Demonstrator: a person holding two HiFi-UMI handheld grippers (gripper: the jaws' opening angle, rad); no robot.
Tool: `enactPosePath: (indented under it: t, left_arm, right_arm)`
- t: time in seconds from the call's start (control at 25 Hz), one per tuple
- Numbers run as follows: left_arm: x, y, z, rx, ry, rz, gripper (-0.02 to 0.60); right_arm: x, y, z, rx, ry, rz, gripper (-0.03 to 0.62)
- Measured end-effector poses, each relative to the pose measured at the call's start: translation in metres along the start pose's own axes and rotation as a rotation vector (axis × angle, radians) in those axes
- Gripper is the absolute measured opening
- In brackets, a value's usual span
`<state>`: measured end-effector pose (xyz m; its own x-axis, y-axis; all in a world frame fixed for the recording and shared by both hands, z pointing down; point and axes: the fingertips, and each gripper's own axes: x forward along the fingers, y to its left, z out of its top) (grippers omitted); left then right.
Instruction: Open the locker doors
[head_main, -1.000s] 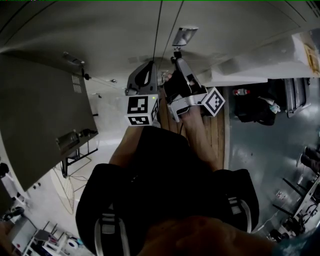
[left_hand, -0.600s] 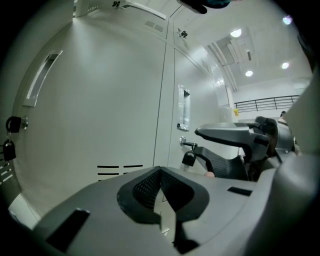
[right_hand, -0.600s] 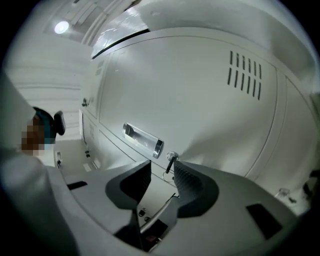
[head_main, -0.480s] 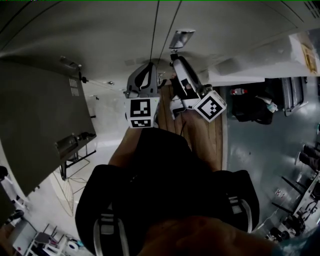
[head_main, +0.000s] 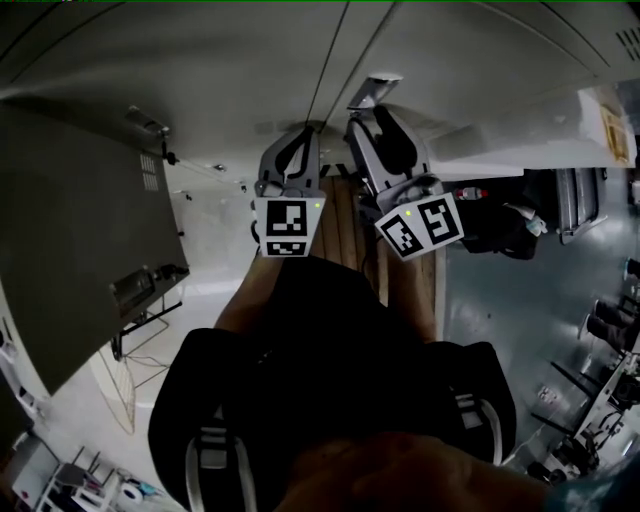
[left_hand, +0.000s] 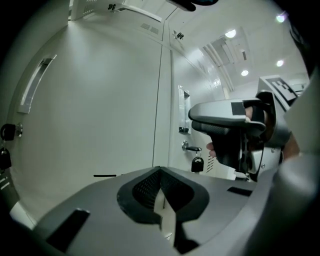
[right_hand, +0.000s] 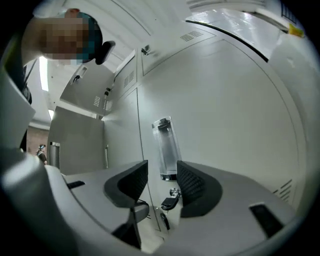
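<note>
A row of pale locker doors (right_hand: 230, 115) faces me. One door carries a clear upright handle (right_hand: 167, 145), and below it a key (right_hand: 169, 202) hangs in the lock (right_hand: 174, 192). My right gripper (right_hand: 161, 182) is level in front of that handle. Its jaws have just been opening and now stand open, with nothing pressed between them; handle and key show through the gap. In the head view the right gripper (head_main: 385, 125) is just below the handle (head_main: 372, 90). My left gripper (left_hand: 161, 197) is shut and empty beside it, also seen as the left gripper (head_main: 292, 150).
A grey locker door (head_main: 70, 250) stands swung open at the left. The neighbouring door has a long handle (left_hand: 35, 82) and a keyed lock (left_hand: 9, 132). Dark bags (head_main: 500, 225) lie at the right on the floor. Wooden slats (head_main: 350, 225) run under the grippers.
The right gripper has rolled upright, risen from the key toward the handle, and its jaws have opened. The left gripper has hardly moved.
</note>
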<state>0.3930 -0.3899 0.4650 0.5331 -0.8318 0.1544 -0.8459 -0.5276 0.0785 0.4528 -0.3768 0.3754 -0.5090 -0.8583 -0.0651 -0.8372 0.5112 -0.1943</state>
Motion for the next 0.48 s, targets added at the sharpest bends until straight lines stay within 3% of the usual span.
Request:
enactPosePath:
  t: [0.28,0.48]
  left_arm:
    - [0.004,0.001,0.002,-0.015,-0.009,-0.013,0.009]
    - [0.001,0.002,-0.001,-0.032,-0.006,-0.017,0.009]
  right_arm:
    - [0.015,0.012,0.009,-0.157,0.033,-0.007,0.178]
    - [0.020,0.016,0.007,-0.197,0.056,-0.013,0.178]
